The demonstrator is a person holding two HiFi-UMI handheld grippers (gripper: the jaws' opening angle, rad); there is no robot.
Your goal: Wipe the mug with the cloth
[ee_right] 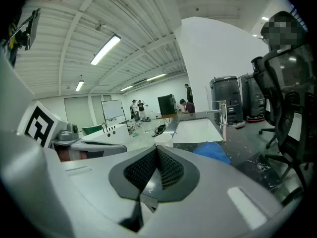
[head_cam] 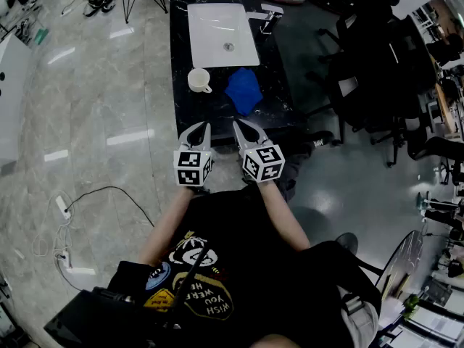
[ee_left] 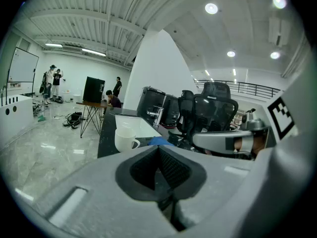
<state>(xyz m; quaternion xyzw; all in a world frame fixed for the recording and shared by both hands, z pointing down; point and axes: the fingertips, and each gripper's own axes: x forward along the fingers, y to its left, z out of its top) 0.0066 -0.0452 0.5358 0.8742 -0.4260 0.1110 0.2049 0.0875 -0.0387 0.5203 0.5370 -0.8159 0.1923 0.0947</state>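
Note:
A white mug (head_cam: 199,80) stands on the black counter (head_cam: 190,114), with its handle toward me. Just right of it lies a crumpled blue cloth (head_cam: 243,90). My left gripper (head_cam: 201,127) and right gripper (head_cam: 239,125) hover side by side at the counter's near edge, short of both objects. Both are shut with nothing between their jaws. In the left gripper view the mug (ee_left: 126,139) and the cloth (ee_left: 158,141) show beyond the closed gripper (ee_left: 158,148). The right gripper view has the mug (ee_right: 162,140) just above the closed gripper (ee_right: 156,148), with the cloth (ee_right: 212,150) to the right.
A white sink (head_cam: 221,35) with a faucet (head_cam: 268,17) takes up the far half of the counter. Black office chairs (head_cam: 377,85) crowd the right side. Cables and a power strip (head_cam: 64,207) lie on the floor at left. People stand far off in the room.

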